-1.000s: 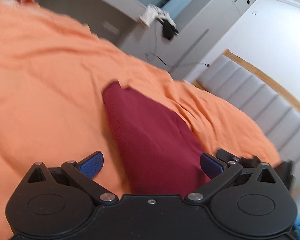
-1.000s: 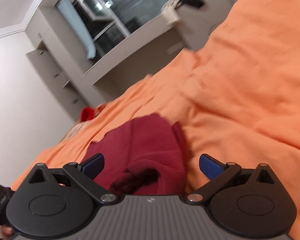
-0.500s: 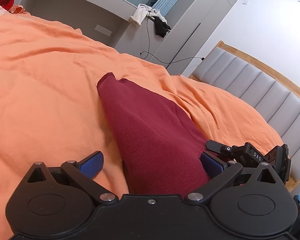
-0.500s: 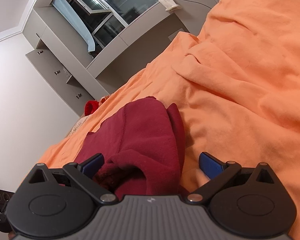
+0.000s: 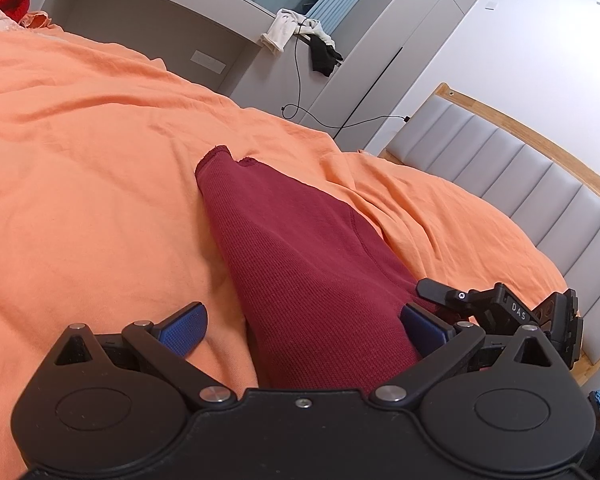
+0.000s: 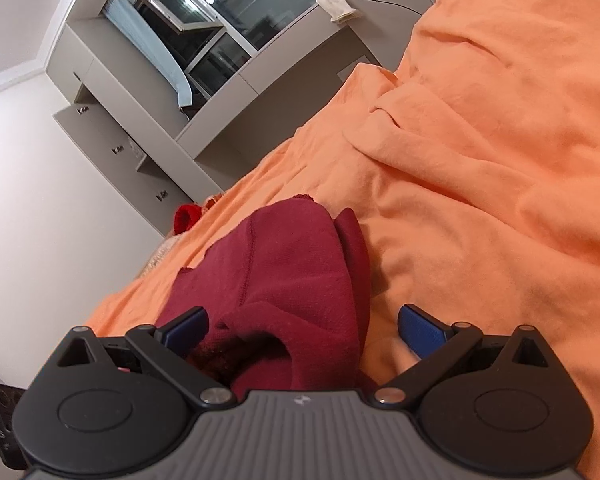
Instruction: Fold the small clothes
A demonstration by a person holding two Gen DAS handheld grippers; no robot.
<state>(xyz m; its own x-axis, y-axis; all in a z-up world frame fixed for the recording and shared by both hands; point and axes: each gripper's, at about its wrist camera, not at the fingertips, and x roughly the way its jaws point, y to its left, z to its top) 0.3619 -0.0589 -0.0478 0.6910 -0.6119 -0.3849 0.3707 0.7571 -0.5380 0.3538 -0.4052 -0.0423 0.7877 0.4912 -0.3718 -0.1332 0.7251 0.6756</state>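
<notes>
Dark red garment [image 5: 300,264] lies at frame center between the wide-open left gripper [image 5: 304,328] fingers; right gripper [image 6: 302,330] likewise spread, gripping nothing.

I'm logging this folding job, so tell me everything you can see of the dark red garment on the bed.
The dark red garment is a ribbed knit with stitched seams, lying lengthwise on the orange bedspread. Its far end tapers; its near end bunches around a dark opening. It runs between the spread fingers of the left gripper and right gripper, neither clamping it.
</notes>
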